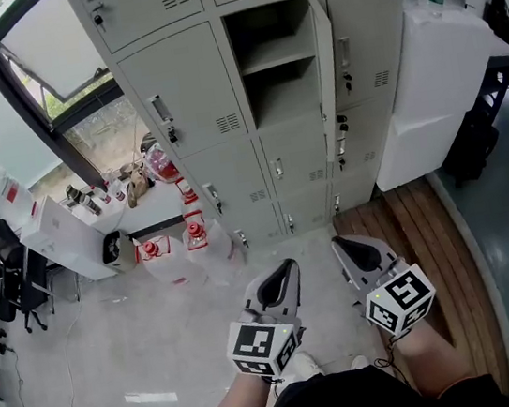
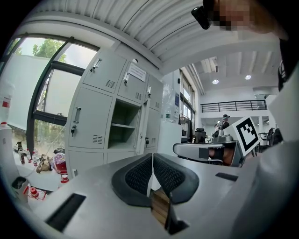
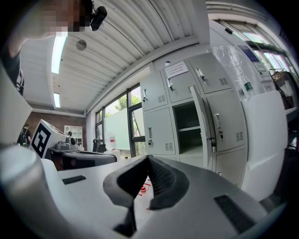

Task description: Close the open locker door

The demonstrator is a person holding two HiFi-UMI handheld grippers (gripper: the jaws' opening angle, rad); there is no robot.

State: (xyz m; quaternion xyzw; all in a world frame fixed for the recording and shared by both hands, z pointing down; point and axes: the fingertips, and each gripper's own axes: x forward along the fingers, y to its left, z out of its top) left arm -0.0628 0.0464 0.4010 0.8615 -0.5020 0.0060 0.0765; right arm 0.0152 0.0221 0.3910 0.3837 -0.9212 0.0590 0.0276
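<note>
**Both grippers held level, facing the open locker**

The left gripper (image 1: 288,269) reaches out low ahead of the person and points level at the lockers (image 1: 191,93). Its fingers (image 2: 135,176) are pressed together on nothing. Just beside it, the right gripper (image 1: 342,246) lies almost level, fingers together and empty. Ahead, the locker door (image 1: 327,73) stands upright, long axis vertical. It is swung out toward the person, at the right of its open compartment (image 1: 279,61).
</note>
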